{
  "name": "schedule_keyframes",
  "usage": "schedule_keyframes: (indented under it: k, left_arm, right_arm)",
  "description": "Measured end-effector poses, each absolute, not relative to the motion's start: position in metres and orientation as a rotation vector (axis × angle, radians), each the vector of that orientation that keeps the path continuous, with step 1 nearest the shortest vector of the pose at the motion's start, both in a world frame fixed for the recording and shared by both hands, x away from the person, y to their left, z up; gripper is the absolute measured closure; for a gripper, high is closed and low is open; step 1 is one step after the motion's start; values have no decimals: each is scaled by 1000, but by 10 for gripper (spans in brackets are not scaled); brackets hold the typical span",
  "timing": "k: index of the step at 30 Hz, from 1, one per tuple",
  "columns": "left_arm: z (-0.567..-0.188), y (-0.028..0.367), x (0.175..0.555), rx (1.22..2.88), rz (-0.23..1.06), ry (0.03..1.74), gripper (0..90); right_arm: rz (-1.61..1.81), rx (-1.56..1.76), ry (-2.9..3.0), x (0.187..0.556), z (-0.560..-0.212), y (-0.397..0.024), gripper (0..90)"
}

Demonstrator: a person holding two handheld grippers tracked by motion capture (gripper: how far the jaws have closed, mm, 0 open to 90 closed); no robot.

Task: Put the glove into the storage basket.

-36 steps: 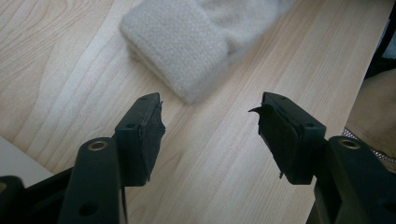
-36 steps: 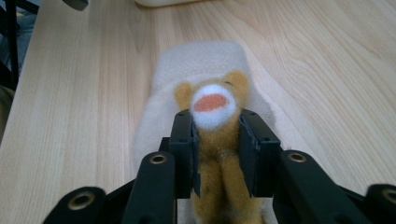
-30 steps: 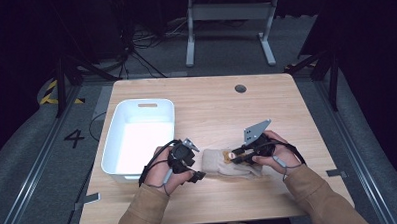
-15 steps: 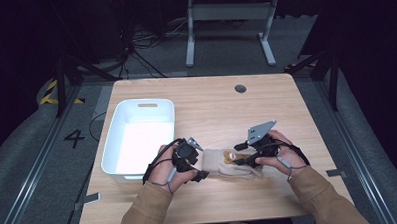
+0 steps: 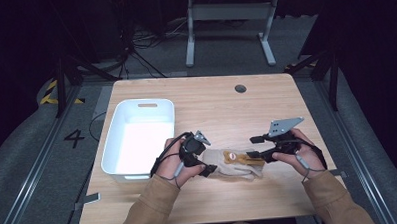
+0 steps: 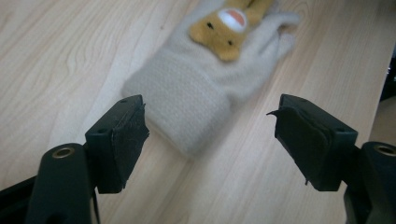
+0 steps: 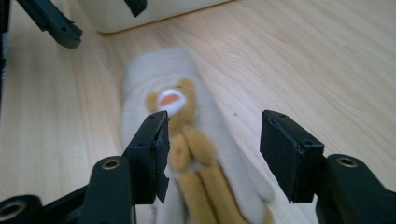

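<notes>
A beige knitted glove (image 5: 233,164) with a tan plush animal (image 5: 234,156) on its back lies flat near the table's front edge. My left gripper (image 5: 207,169) sits at the glove's cuff end, open, the cuff (image 6: 187,100) lying between and just beyond its jaws. My right gripper (image 5: 258,155) is at the finger end, also open. In the right gripper view the plush animal (image 7: 184,135) lies between the jaws, close to the left one. Neither gripper holds anything.
A white rectangular bin (image 5: 140,136) stands left of the glove, close to my left hand; its edge (image 7: 154,14) appears beyond the glove. A round cable hole (image 5: 240,88) sits at the table's back. Bare wood stretches behind and right of the glove.
Both grippers have drawn slightly apart along the glove, the right one shifting right and toward the front edge. The glove stays flat on the table.
</notes>
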State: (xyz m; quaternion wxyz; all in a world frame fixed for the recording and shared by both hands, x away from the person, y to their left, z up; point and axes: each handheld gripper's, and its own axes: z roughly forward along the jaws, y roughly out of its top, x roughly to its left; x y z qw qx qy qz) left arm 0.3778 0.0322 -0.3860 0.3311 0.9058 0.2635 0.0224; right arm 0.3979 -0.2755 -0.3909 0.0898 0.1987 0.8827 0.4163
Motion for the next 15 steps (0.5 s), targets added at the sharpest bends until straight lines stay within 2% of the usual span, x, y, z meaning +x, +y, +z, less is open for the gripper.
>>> schedule_keyframes:
  k: [9,12,15]
  left_arm:
    - [-383,28,382,2334,83,665,236]
    - [-383,28,381,2318,97,652,213]
    - [-385,31,381,2299,106,603,181]
  right_arm:
    - [1184,715,2537,393,-381,-304,394]
    - [1172,773,2516,392,-379,-313,344]
    - [1180,880,2493,391,-377,-322,339]
